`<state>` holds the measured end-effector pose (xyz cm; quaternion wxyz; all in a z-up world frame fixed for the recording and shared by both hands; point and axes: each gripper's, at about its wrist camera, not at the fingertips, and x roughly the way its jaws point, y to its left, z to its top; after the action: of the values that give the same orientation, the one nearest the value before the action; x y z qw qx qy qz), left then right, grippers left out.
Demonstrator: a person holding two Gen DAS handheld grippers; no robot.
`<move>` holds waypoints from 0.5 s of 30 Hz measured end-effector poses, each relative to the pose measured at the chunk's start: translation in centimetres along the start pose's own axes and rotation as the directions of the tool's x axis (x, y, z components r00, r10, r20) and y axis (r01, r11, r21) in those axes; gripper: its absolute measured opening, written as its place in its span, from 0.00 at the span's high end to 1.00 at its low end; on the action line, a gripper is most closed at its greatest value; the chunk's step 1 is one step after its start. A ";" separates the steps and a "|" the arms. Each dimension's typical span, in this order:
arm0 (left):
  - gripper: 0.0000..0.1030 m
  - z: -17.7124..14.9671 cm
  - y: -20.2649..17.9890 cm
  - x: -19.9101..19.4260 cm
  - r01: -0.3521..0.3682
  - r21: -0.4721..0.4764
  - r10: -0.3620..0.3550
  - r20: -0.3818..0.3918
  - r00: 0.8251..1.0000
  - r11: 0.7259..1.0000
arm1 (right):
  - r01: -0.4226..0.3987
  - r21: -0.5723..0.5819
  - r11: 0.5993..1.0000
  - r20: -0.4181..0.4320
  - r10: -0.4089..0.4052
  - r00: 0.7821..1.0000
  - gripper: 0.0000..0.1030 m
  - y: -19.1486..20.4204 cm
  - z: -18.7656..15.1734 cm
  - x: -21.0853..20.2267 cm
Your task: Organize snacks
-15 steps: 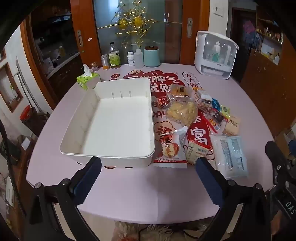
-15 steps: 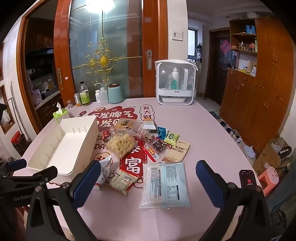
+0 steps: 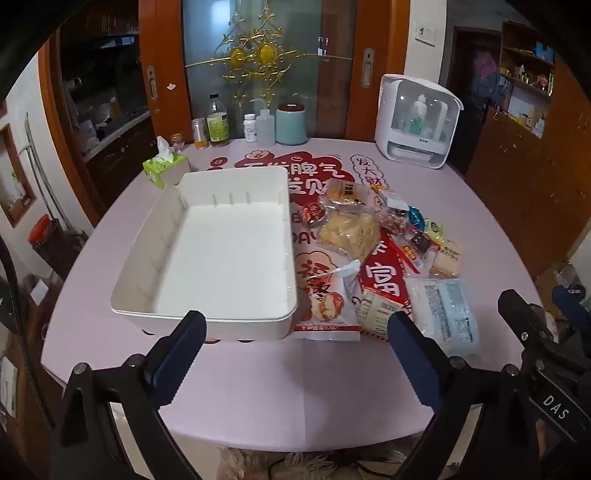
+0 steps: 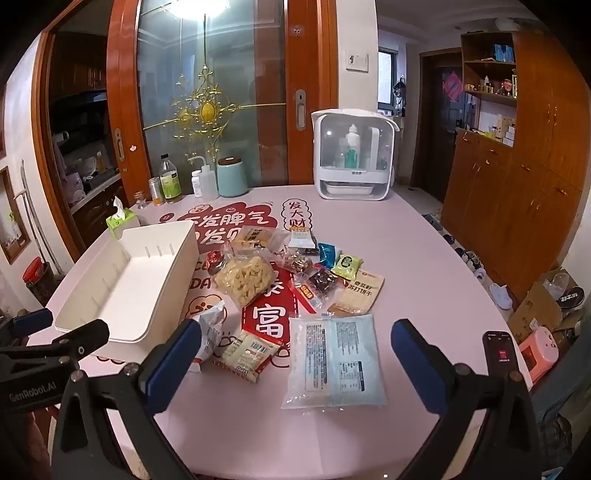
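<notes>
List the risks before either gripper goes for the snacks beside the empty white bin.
1. The snack packets overlap in a heap, so a grab may drag neighbours along.
2. The large flat blue packet lies flush on the table; the open right gripper may slip off it.
3. The white bin looks light; a nudge could slide it.

Dim warm indoor light, ceiling lamp glare (image 4: 201,5) on glass door, heavy fisheye bending, black vignetted corners, soft shadows.
</notes>
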<state>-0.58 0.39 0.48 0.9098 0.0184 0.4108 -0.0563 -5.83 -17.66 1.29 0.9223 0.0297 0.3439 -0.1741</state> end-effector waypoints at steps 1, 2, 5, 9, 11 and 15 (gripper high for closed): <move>0.05 0.0 0.0 0.0 -0.009 0.003 0.009 0.000 1.000 1.000 | 0.001 -0.001 1.000 -0.006 -0.001 1.000 0.00 0.1 0.1 0.1; 0.05 0.0 0.0 0.0 -0.014 0.004 0.014 0.000 1.000 1.000 | 0.000 -0.002 1.000 -0.009 0.000 1.000 0.00 0.2 0.0 0.1; 0.05 -0.2 0.5 -0.2 -0.008 -0.004 0.008 -0.001 1.000 1.000 | -0.003 -0.003 1.000 -0.019 0.003 1.000 0.00 0.4 0.0 0.4; 0.05 -0.4 0.8 0.3 -0.009 -0.013 0.009 -0.014 1.000 1.000 | -0.004 -0.007 1.000 -0.024 0.004 1.000 0.00 0.7 0.0 0.5; 0.05 -0.4 1.0 0.5 -0.007 -0.017 0.007 -0.021 1.000 1.000 | -0.003 -0.008 1.000 -0.023 0.003 1.000 0.00 0.7 0.0 0.5; 0.05 -0.2 1.5 0.7 -0.017 -0.034 0.017 -0.018 1.000 0.999 | -0.002 -0.008 1.000 -0.024 0.002 1.000 0.00 0.7 0.0 0.6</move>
<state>-0.12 1.81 -0.19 0.9068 0.0070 0.4194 -0.0415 -5.22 -17.13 0.85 0.9184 0.0282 0.3554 -0.1714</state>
